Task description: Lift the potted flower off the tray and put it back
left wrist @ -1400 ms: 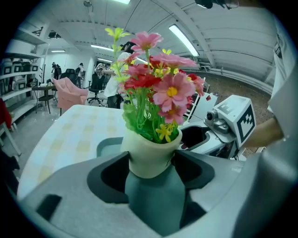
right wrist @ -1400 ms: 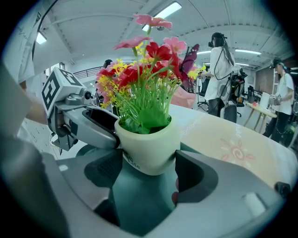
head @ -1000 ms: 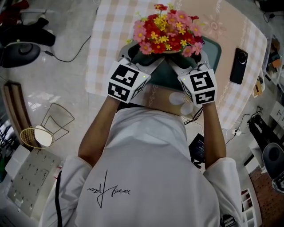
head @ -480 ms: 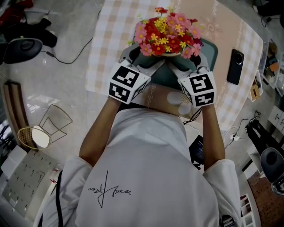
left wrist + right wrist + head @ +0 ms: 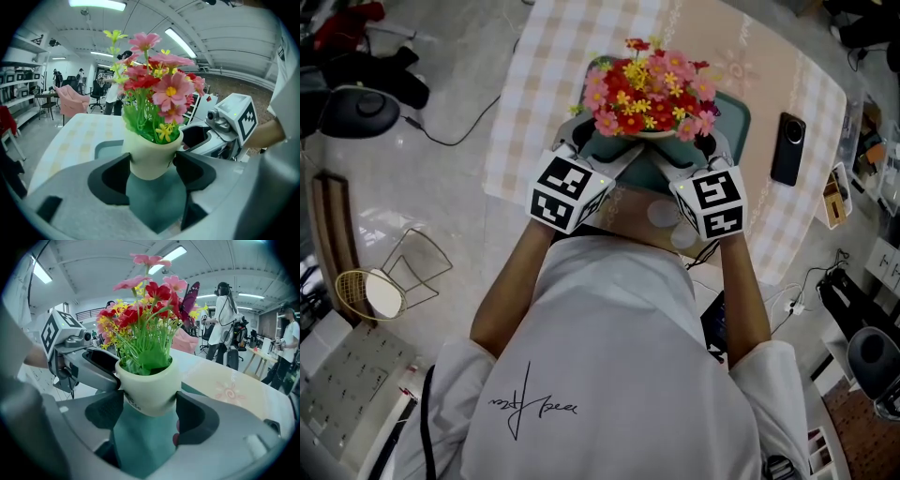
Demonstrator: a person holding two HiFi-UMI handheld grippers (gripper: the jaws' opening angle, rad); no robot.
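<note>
A cream pot [image 5: 151, 157] of red, pink and yellow artificial flowers [image 5: 647, 92] sits between both grippers over the teal tray [image 5: 734, 114]. My left gripper [image 5: 152, 161] is shut on the pot, one dark jaw pressed to each side. My right gripper [image 5: 150, 401] grips the same pot [image 5: 149, 389] from the other side, also shut on it. In both gripper views the pot's rounded bottom shows with the teal tray [image 5: 154, 201] under it, so it seems to hang a little above the tray. In the head view the flowers hide the pot.
A black phone [image 5: 787, 148] lies on the table to the right of the tray. The checked tablecloth [image 5: 534, 94] ends at the table's near edge, close to the person's body. A wire-frame stand [image 5: 408, 272] is on the floor at left. People stand far off in the gripper views.
The head view has shifted a little, so table and tray sit slightly lower and further left. Both grippers stay shut on the pot, which has hardly moved over the tray.
</note>
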